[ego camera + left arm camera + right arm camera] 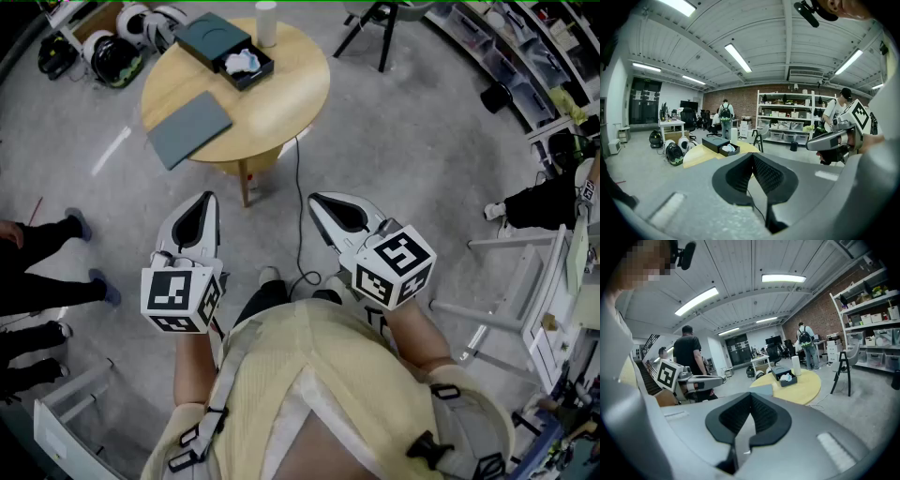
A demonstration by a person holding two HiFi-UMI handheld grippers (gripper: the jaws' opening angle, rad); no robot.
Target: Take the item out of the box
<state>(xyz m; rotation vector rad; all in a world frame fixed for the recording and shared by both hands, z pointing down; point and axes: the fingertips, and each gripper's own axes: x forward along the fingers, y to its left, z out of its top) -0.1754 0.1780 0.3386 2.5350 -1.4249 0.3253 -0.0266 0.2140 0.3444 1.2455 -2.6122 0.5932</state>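
A dark box [223, 47] lies open on the round wooden table [281, 94] far ahead, with a white and blue item [244, 63] in its open end. The left gripper view also shows the box [717, 144] and item [727, 149], and so does the right gripper view, as box [783, 375] and item [786, 378]. My left gripper [202, 204] and right gripper [321, 203] hang side by side near my body, well short of the table. Both are shut and empty, with jaw tips meeting on the left gripper [753, 157] and the right gripper [751, 397].
A flat grey lid [187, 128] and a white cylinder [266, 23] share the table. A black cable [298, 206] runs over the floor from under it. Helmets [117, 52] lie at the back left. A person's legs [52, 258] are at the left, white frames [525, 309] and shelves at the right.
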